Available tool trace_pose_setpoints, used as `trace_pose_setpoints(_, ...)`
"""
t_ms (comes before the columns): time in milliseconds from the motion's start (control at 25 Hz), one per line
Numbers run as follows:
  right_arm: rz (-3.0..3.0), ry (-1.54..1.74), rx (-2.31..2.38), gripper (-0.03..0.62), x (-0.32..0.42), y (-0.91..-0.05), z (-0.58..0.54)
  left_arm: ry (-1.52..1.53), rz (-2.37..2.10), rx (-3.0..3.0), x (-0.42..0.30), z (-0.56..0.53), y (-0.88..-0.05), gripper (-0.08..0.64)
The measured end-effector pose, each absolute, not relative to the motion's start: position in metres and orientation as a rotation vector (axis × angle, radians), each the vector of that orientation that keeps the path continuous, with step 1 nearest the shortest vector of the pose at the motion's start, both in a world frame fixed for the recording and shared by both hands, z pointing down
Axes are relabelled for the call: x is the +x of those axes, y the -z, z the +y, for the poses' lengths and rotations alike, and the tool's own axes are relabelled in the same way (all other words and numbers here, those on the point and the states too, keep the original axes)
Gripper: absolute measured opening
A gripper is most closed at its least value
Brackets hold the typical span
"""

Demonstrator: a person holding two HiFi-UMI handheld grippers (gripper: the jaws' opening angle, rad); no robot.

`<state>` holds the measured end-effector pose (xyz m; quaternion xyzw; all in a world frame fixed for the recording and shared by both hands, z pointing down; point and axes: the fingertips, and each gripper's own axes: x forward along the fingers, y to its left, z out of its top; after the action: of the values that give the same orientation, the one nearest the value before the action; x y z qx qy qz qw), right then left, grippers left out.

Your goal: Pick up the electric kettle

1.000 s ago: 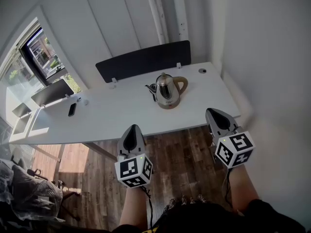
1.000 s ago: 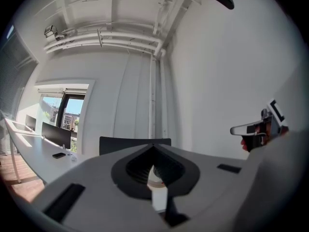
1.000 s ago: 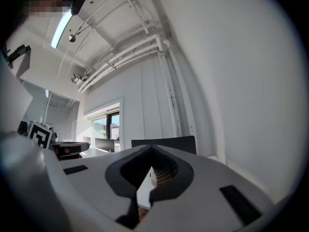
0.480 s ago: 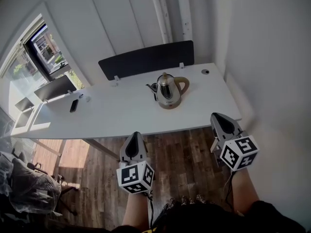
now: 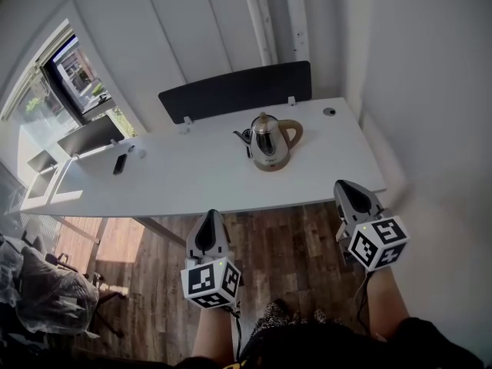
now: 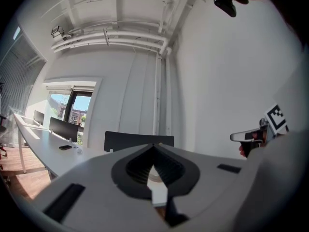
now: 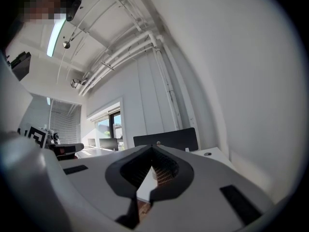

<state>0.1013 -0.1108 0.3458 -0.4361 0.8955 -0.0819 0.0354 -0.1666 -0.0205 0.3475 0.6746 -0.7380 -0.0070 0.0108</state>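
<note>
The electric kettle (image 5: 269,143), polished steel with a brown handle on its right and a dark spout on its left, stands upright on the white table (image 5: 192,183), right of centre. Both grippers hang in front of the table's near edge, over the wooden floor, well short of the kettle. My left gripper (image 5: 209,214) sits left of the kettle's line, with its jaws together and nothing between them (image 6: 153,145). My right gripper (image 5: 348,184) is off the table's right front corner, likewise shut and empty (image 7: 152,147).
A dark partition panel (image 5: 234,91) lines the table's far edge behind the kettle. A black phone (image 5: 120,163) lies far left, near a monitor (image 5: 91,135). A cable grommet (image 5: 329,111) sits at the back right. A white wall (image 5: 430,114) runs close on the right.
My right gripper has sunk a little in front of the table edge. The left gripper has hardly moved. The kettle stays where it was.
</note>
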Motion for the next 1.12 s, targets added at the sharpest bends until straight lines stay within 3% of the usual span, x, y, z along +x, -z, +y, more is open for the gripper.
trace_pose_setpoints(1120, 2.686, 0.238, -1.579, 0.005, 0.018, -0.357, -0.236, 0.026, -2.157, 2.264, -0.260, -0.180, -0.353, 0.002)
